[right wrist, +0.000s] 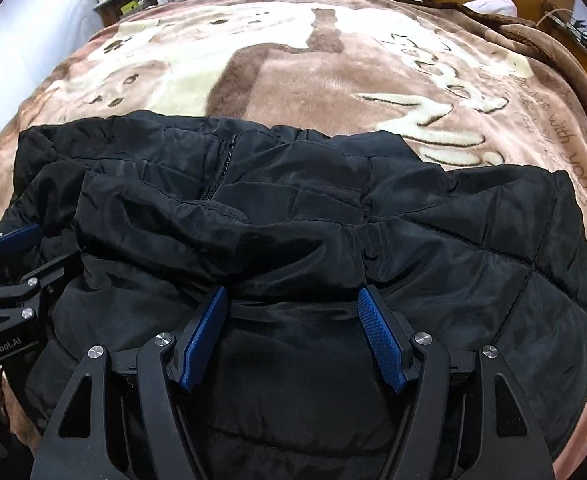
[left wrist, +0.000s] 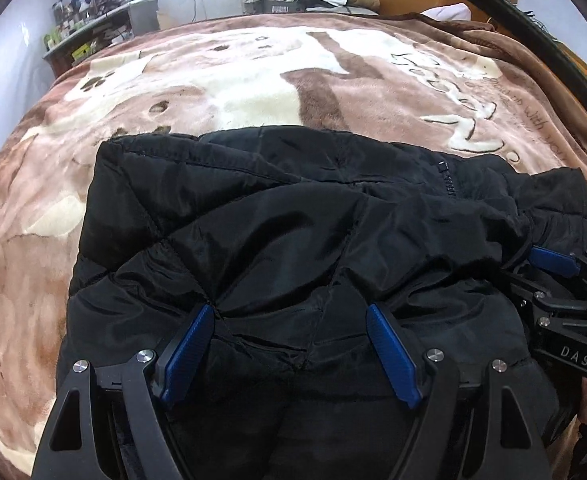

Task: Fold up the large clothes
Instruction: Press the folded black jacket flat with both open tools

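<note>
A black quilted jacket (left wrist: 293, 220) lies on the bed, on a brown and cream plush blanket (left wrist: 213, 80), near the blanket's closer edge. Judging by how it lies, the folding is well under way: the jacket is already gathered into a compact, roughly rectangular bundle, with an upper layer laid over the lower one and the zipper (right wrist: 217, 168) showing along the far part. The left gripper (left wrist: 289, 320) points steeply down at the near fold with its blue pads spread wide, fabric bulging between them; the pads seem to touch the cloth at their tips, but they do not look clamped on it. The right gripper (right wrist: 291, 300) stands just beside it, likewise apart, its pads either side of a ridge of fabric. What probably remains is to press the top layer flat, tidy the puffy, uneven edges, and perhaps make one more fold to finish the bundle. The padding looks springy and likely to reopen.
</note>
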`<state>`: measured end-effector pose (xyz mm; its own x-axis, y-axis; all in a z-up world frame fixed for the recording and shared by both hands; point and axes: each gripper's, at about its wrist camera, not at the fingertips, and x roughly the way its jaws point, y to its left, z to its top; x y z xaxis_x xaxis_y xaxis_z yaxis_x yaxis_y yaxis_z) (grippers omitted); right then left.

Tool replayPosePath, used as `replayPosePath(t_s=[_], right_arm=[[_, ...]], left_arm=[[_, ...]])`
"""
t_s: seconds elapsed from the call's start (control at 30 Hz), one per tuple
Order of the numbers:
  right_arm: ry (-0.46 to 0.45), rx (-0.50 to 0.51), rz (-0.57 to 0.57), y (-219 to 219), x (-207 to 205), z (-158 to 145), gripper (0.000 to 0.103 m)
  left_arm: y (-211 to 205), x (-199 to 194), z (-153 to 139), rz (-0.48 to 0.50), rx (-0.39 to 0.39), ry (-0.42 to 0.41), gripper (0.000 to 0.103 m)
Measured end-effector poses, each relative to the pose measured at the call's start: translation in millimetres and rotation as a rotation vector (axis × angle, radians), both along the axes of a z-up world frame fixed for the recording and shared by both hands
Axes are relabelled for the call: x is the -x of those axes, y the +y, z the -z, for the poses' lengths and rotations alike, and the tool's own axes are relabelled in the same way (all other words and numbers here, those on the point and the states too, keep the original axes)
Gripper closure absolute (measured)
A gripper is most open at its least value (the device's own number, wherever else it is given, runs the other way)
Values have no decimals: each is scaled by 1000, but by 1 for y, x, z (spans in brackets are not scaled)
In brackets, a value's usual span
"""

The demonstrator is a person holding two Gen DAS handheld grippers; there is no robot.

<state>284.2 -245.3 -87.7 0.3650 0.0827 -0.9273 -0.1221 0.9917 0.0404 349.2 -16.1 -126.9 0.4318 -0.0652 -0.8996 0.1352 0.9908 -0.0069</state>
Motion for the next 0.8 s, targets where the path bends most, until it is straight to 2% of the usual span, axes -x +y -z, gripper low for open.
replayPosePath(t_s=[0.13,0.2,0.27,0.33,0.5,0.7,0.8], right_arm=[[18,-52,6,-8,-2,-20,36],[-46,-111,25,-24,8,-46,36],[-130,-122,54,-43,18,-68,36],[-174,-99,100,-66,25,-81,36],[-105,50,136,-97,20,-53,36],[-20,18,160,-110,0,-18,36],[30,-17,183,-115,-8,-1,35]], left_arm=[[4,-5,-8,-8,26,35,24],[10,-4,-22,-1,48,34,24],[15,1,-37,15,-12,-28,24],[21,4,-46,11,-102,-81,24],[41,-7,-33,-16,-141,-42,23],[49,-25,-12,-67,-89,27,19],[48,-30,-4,-64,-88,41,16]])
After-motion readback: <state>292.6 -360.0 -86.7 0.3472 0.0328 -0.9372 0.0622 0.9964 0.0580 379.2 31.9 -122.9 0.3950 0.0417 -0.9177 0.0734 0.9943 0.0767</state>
